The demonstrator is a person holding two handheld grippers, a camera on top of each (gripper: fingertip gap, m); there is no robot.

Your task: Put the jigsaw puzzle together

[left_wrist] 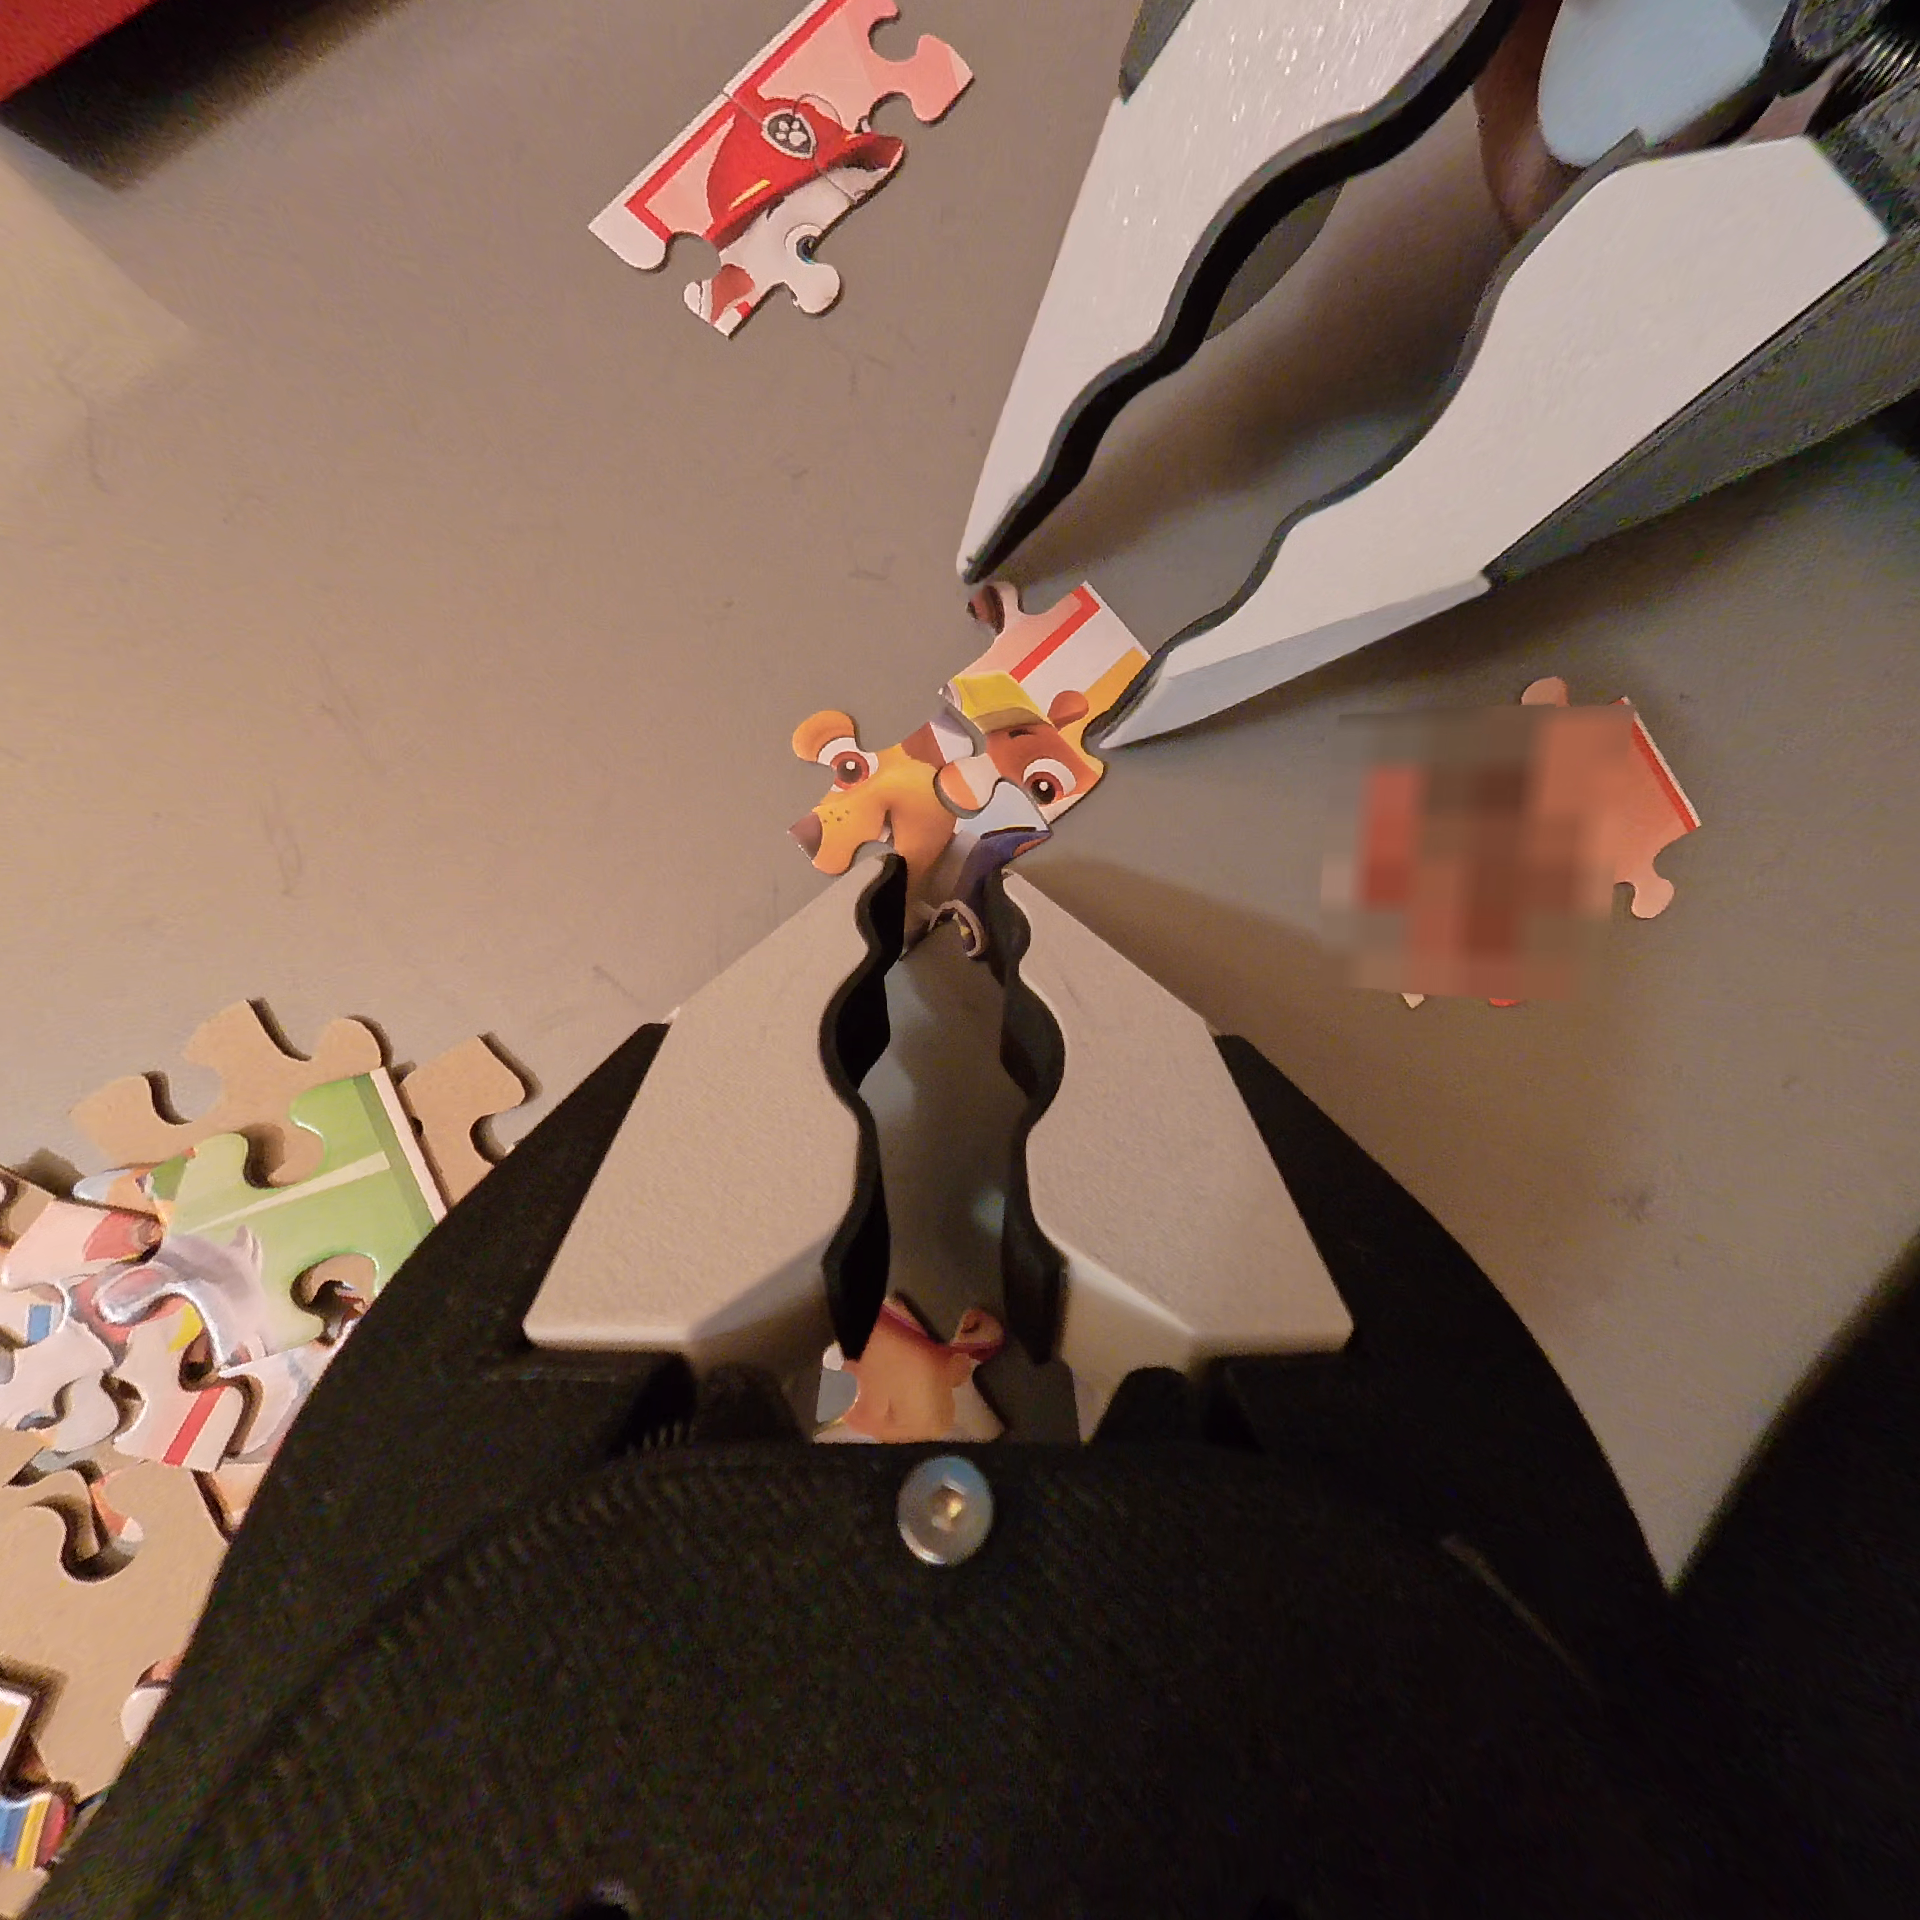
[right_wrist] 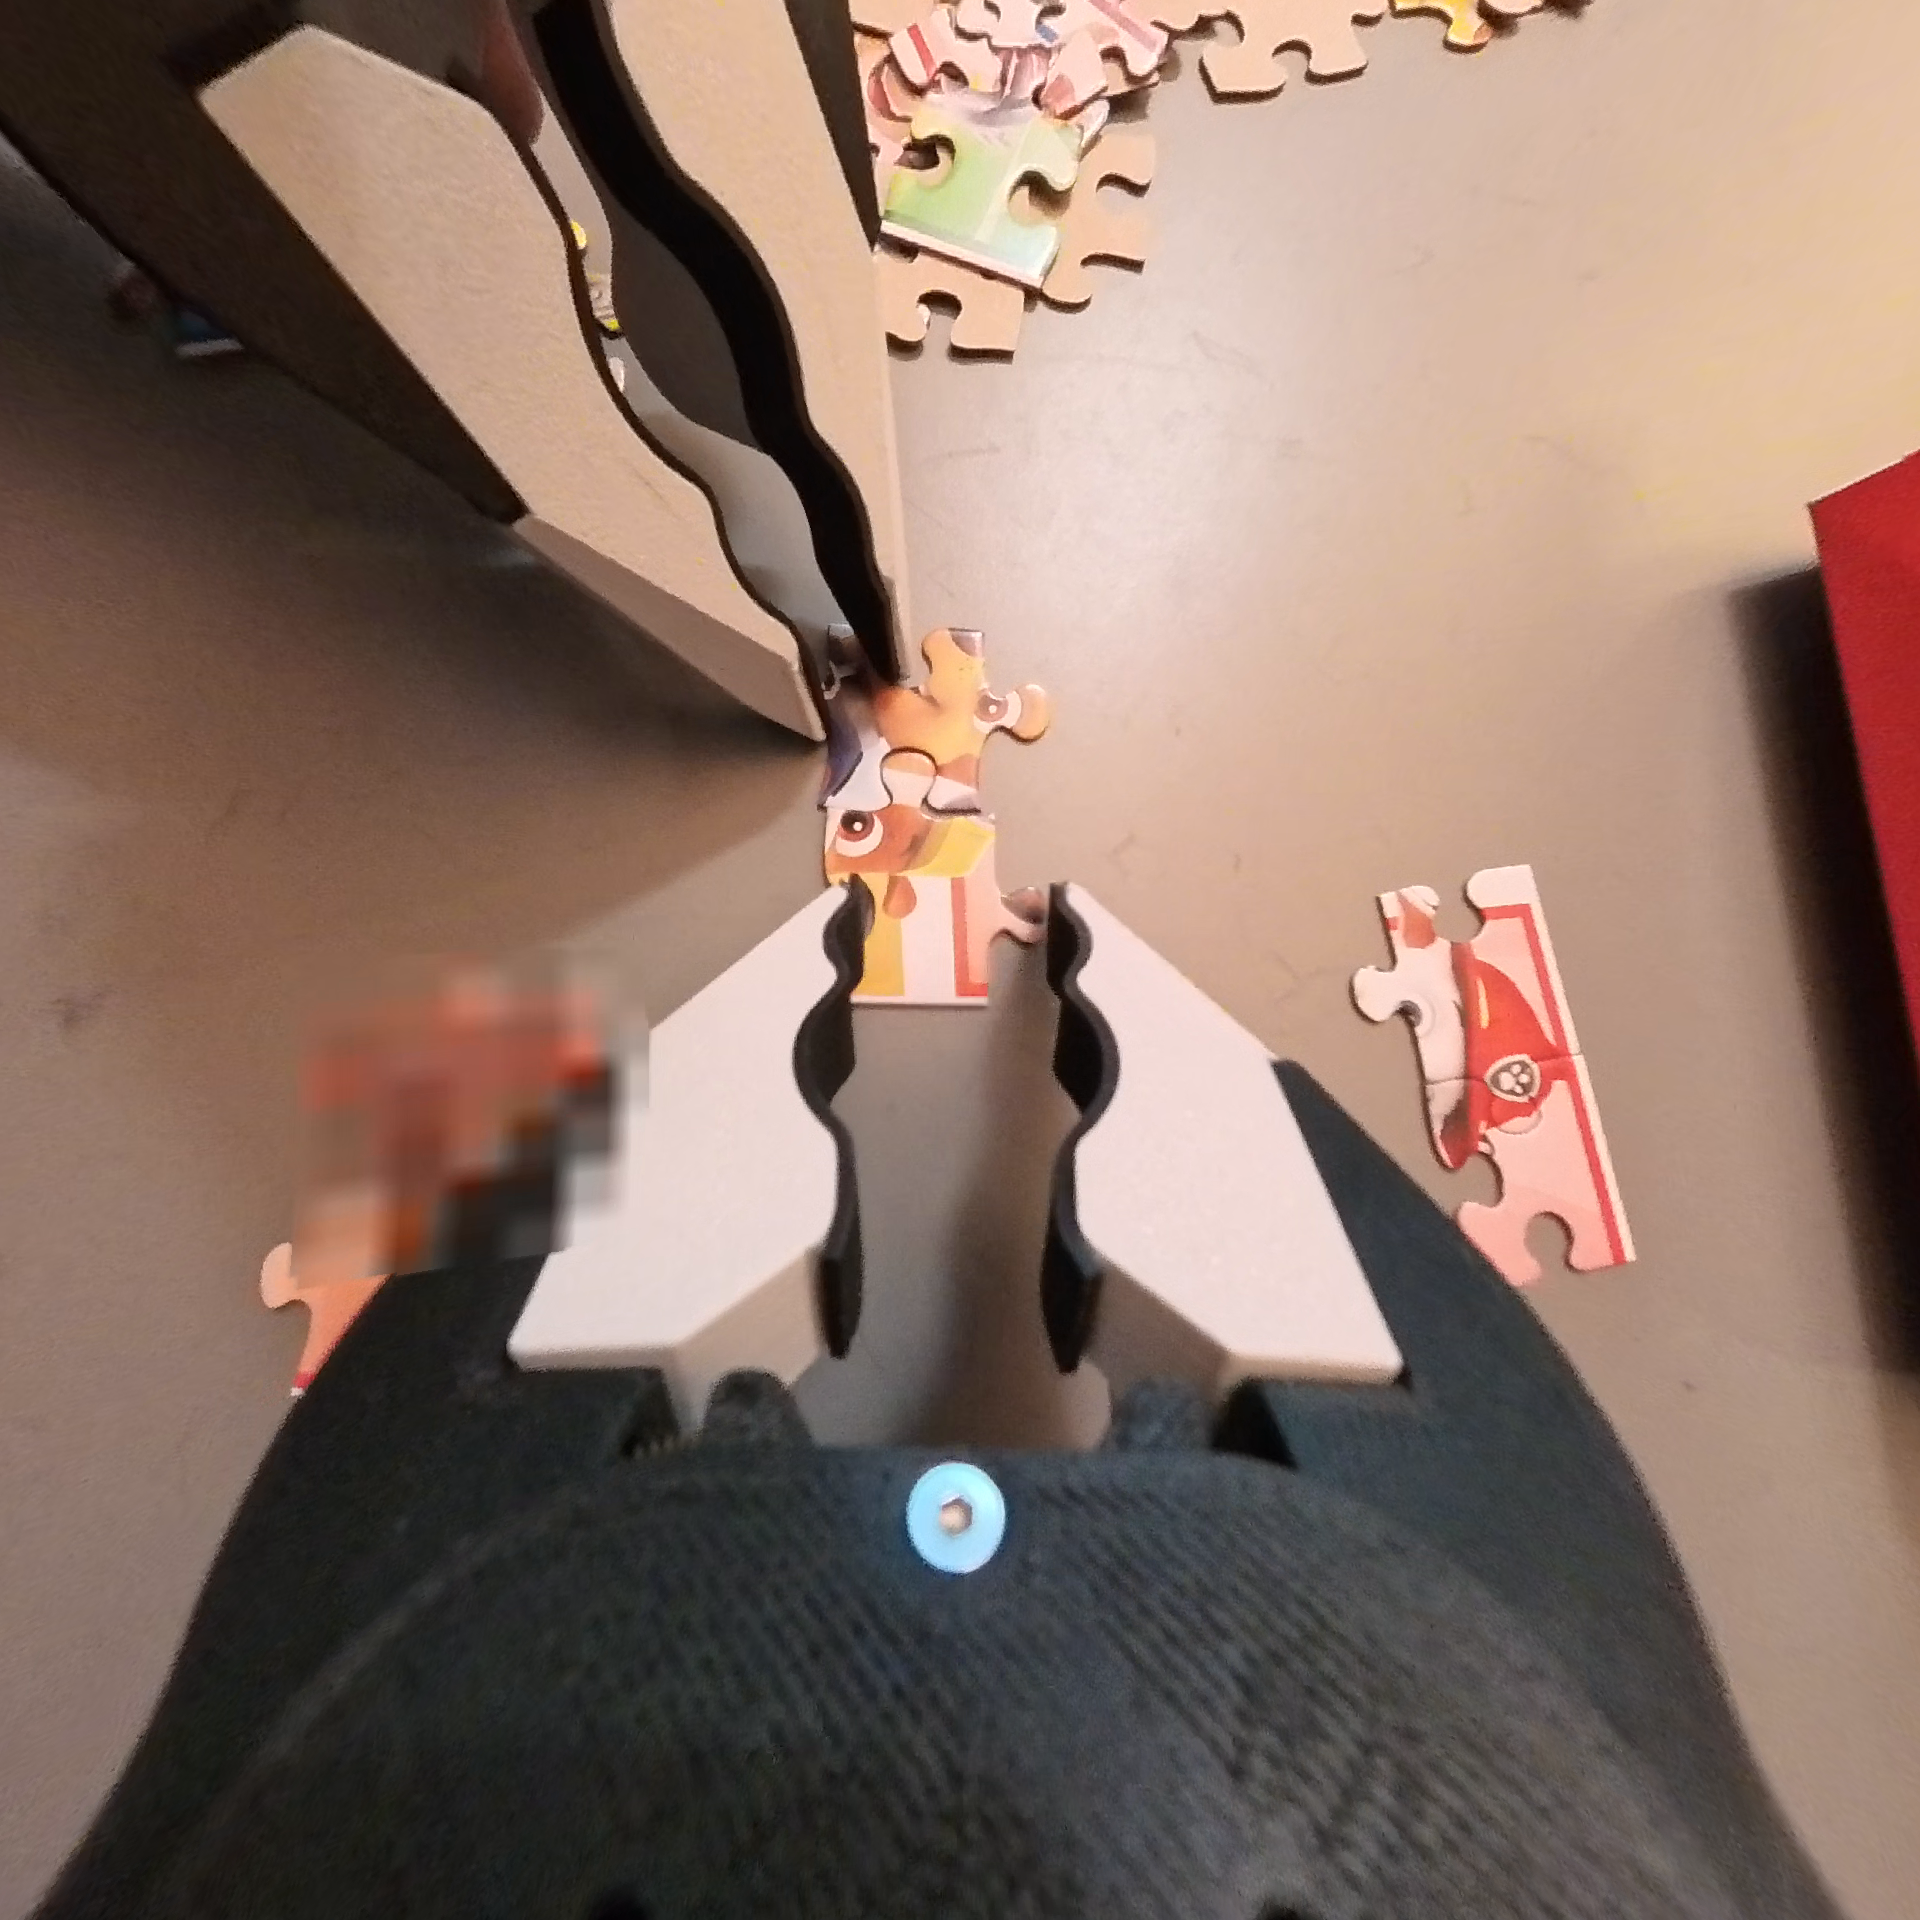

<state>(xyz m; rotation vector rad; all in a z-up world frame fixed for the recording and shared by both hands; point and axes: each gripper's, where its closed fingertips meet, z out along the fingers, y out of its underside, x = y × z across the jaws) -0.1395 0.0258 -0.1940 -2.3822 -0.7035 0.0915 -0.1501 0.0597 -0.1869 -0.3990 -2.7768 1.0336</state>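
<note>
The left gripper (left_wrist: 943,883) has its jaws nearly closed on the near edge of a puzzle piece showing an orange cartoon dog (left_wrist: 883,790), which looks tilted up off the grey table (left_wrist: 416,571); both dark pads seem to touch the piece, though the contact is partly hidden. That piece is being fitted against a second one — a piece with a yellow-hatted dog and a red border stripe (left_wrist: 1039,707) — lying flat on the table. The right gripper (right_wrist: 956,904) straddles this second piece with its jaws spread; the left pad rests against one edge and the piece's knob touches the other pad, so whether it is pinched or merely bracketed cannot be told.

Around them: a joined pair of pieces with a red-helmeted dog (left_wrist: 779,156) lies well apart on the table, and a patch-blurred piece (left_wrist: 1507,842) sits just beside the right gripper's fingers. A loose heap of pieces (left_wrist: 208,1247) — some face down, showing brown cardboard, one green — crowds the left gripper's body. A red box edge (right_wrist: 1870,779) lies at the table's side. Nothing stands between the two grippers apart from the pieces themselves.
</note>
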